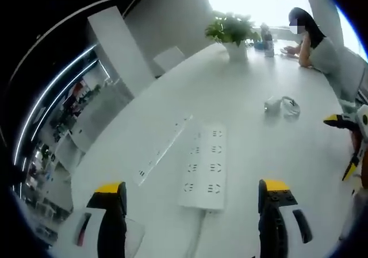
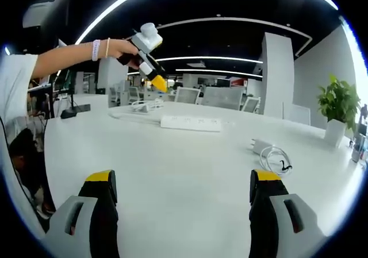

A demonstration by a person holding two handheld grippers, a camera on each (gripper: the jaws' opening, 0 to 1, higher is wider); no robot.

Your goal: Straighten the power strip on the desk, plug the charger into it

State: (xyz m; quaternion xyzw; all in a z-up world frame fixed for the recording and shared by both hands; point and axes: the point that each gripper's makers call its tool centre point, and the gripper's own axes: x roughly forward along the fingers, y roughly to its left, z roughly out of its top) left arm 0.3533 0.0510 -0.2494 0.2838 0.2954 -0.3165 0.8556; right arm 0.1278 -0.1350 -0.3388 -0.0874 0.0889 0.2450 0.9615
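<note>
The left tongs [image 1: 192,197] hang open and empty above the bench [image 1: 241,91], jaws set wide, with the power strip [image 1: 204,166] lying flat just beyond them, its cable trailing back between the jaws. Just left of the strip a long recessed socket panel [image 1: 164,149] is let into the benchtop. To the right of the strip, well apart from it, the charger [image 1: 272,104] sits with its coiled white cable [image 1: 290,107]. Further right again the right tongs [image 2: 184,192] are also open and holding nothing; in their view the strip [image 2: 191,123] lies far across the bench and the charger [image 2: 260,146] nearer, off to the strip's right.

The risk, as I judge it, is the smooth top: a push on one end of the strip may slide the whole thing rather than turn it, and its cable could drag it askew. The loose coil may snag or swing when the charger is lifted.

The bench is broad, white and glossy. Beyond the strip stands a potted plant [image 1: 233,34], a seated person past it, and bright windows; the ceiling is dark with strip lights.
</note>
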